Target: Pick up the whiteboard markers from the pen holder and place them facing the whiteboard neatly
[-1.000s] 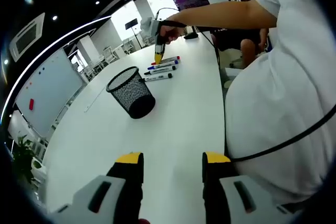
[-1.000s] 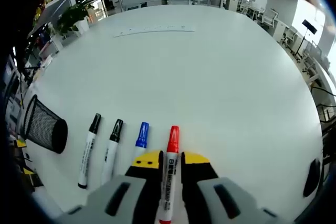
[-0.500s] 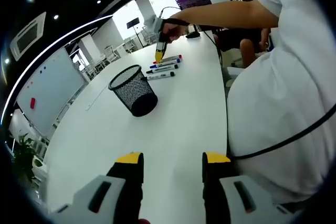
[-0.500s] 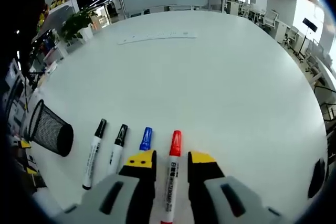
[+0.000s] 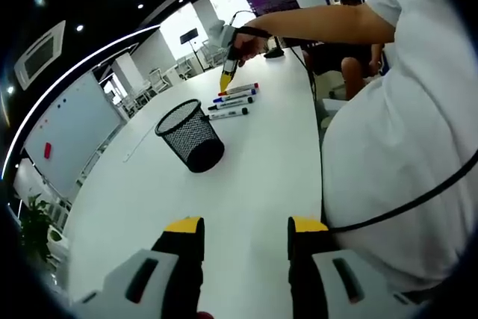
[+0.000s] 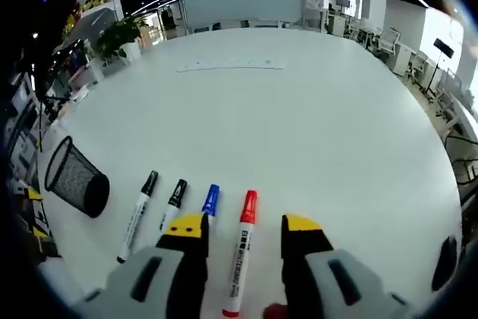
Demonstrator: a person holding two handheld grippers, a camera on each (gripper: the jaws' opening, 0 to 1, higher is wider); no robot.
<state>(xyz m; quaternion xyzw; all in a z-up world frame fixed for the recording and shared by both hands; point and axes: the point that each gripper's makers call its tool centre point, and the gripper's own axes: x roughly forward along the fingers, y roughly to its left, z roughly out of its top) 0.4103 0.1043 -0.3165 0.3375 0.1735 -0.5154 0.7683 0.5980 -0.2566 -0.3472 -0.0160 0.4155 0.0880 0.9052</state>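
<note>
Hovering wide-jawed over the red marker (image 6: 240,253) beside the pen holder (image 6: 77,185), the right gripper (image 6: 243,228) seems finished placing; next comes withdrawal.

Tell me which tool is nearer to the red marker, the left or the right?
Right. The right tool is open just above the red marker, which lies on the table between its jaws. The left tool is far off, beyond the mesh pen holder.

blue marker (image 6: 210,201) barrel behind right gripper (image 6: 245,227)
</note>
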